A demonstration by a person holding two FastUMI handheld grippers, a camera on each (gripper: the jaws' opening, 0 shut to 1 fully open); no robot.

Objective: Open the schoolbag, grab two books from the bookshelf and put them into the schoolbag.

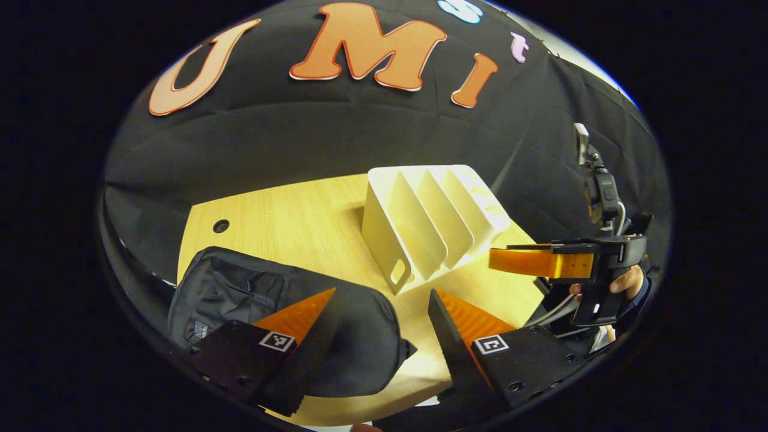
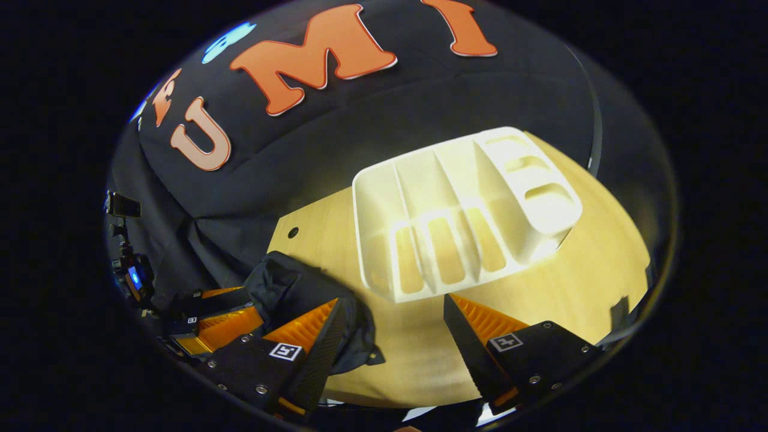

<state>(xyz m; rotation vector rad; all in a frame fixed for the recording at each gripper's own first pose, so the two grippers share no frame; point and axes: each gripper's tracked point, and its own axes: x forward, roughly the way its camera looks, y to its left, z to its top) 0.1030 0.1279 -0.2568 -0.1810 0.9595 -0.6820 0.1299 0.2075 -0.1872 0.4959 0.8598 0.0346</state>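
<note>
We hold both grippers above the worktop [image 1: 312,222], the left gripper [image 1: 384,312] and right gripper [image 2: 390,324] each with jaws spread and empty. The schoolbag [image 1: 240,294] lies near and left, the white bookshelf [image 1: 429,222] farther right; we make out no books in its slots. A snagged zip could drag the soft bag off the edge.

Light wood-grain table [image 1: 288,222], round cable hole [image 1: 221,226] near its far left corner. Black cloth wall [image 1: 288,138] behind table, hanging in folds. Small device on stand, blue light [image 2: 133,277], at left edge.
</note>
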